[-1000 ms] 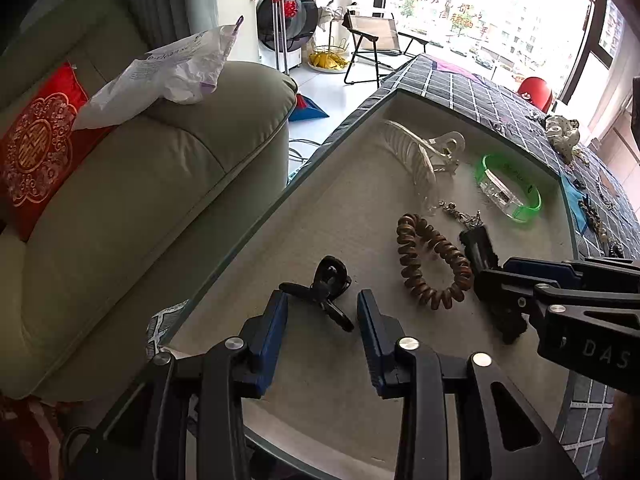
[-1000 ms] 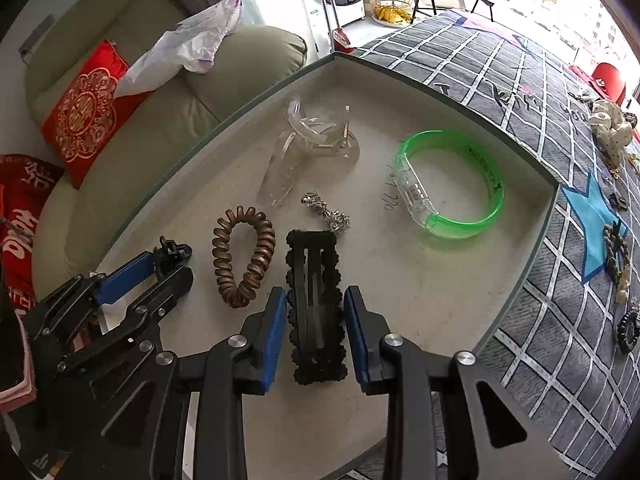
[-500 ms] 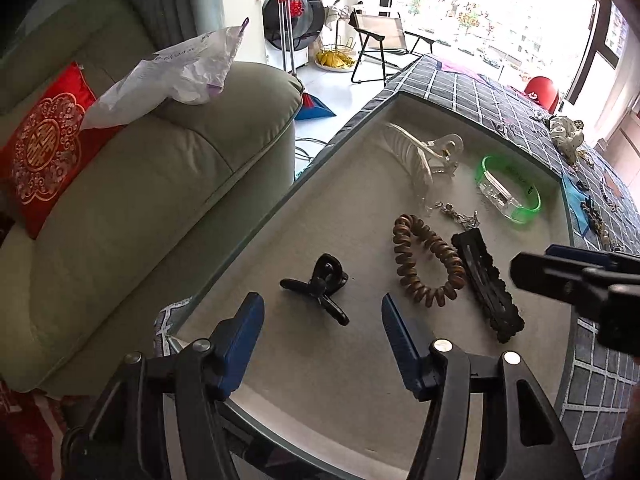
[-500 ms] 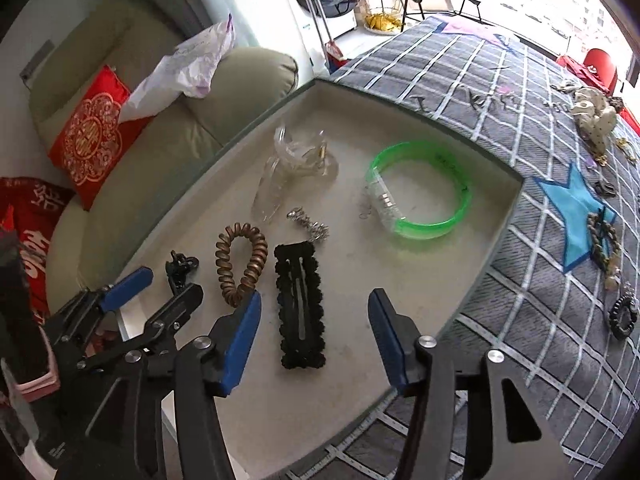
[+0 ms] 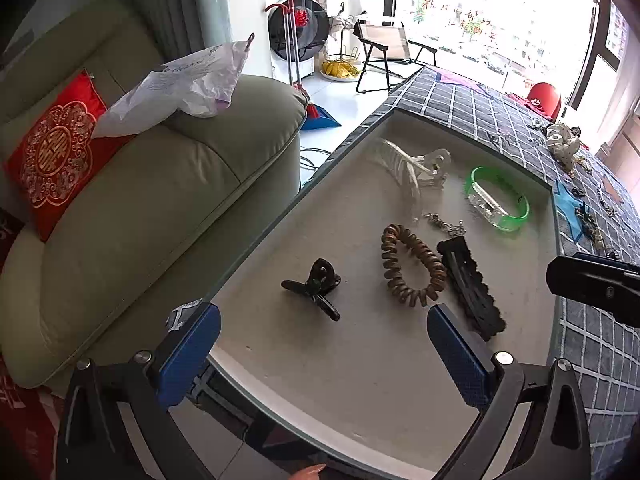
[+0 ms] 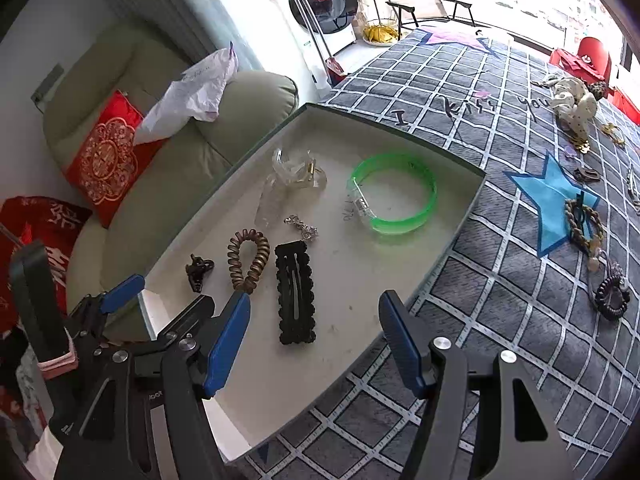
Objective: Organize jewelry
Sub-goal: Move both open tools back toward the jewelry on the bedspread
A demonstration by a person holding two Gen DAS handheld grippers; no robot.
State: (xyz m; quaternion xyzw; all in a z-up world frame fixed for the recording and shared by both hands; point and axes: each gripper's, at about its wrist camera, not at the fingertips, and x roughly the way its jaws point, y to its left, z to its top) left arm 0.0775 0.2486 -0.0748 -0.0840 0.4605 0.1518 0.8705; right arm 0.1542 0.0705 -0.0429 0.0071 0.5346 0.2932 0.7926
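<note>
A shallow white tray (image 5: 360,368) (image 6: 360,280) holds a small black claw clip (image 5: 316,284) (image 6: 198,270), a brown spiral hair tie (image 5: 390,248) (image 6: 262,256), a black barrette (image 5: 472,288) (image 6: 296,292), a silver chain piece (image 5: 444,224), a clear claw clip (image 5: 412,168) and a green bracelet (image 5: 516,216) (image 6: 400,224). My left gripper (image 5: 322,354) hovers just short of the small black clip, its jaws opening wide with nothing between them. My right gripper (image 6: 314,320) hangs above the barrette's near end, jaws opening, pads clear of it.
Grey checked cloth (image 6: 480,320) right of the tray carries loose pieces: a braided bracelet (image 6: 584,220), a dark spiral hair tie (image 6: 610,300), a white scrunchie (image 6: 572,100). A green sofa (image 5: 160,208) with a red cushion (image 5: 52,152) stands beyond the tray's left edge.
Both grippers widened. The left let go of the small black clip, the right let go of the barrette and drew up and back. Both pieces stay lying in the tray.
</note>
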